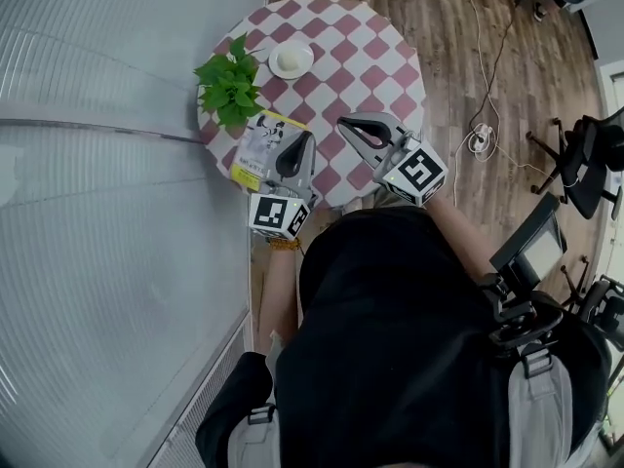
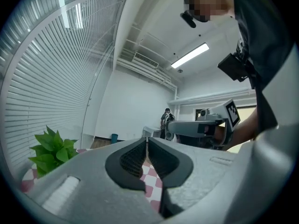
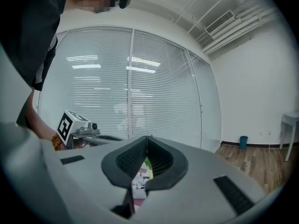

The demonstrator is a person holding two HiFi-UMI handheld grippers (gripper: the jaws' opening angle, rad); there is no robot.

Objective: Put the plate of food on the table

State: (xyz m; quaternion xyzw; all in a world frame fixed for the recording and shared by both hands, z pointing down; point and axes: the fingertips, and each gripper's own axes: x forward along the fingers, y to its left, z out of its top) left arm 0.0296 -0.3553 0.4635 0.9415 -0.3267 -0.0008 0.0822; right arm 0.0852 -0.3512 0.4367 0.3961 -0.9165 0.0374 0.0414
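A round surface (image 1: 380, 57) in pink-and-white checked cloth carries everything. The grey left gripper (image 1: 304, 138) and grey right gripper (image 1: 345, 125) hover over its near edge, jaws together on nothing. A leafy green plant (image 1: 231, 88) stands at the left edge, with a yellow-and-white printed packet (image 1: 259, 149) near it, lettering too small to read. The small white plate of pale food (image 1: 291, 58) sits just beside the plant, at the far side.

Legible text: none recorded | printed packet (image 1: 261, 149), laid on the table (image 1: 390, 66) just beside the potted plant (image 1: 230, 88): drawing and yellow edge noted, lettering too small to be read | cubes of left gripper (image 1: 305, 137) and right gripper (image 1: 344, 125): black square markers only, no characters.
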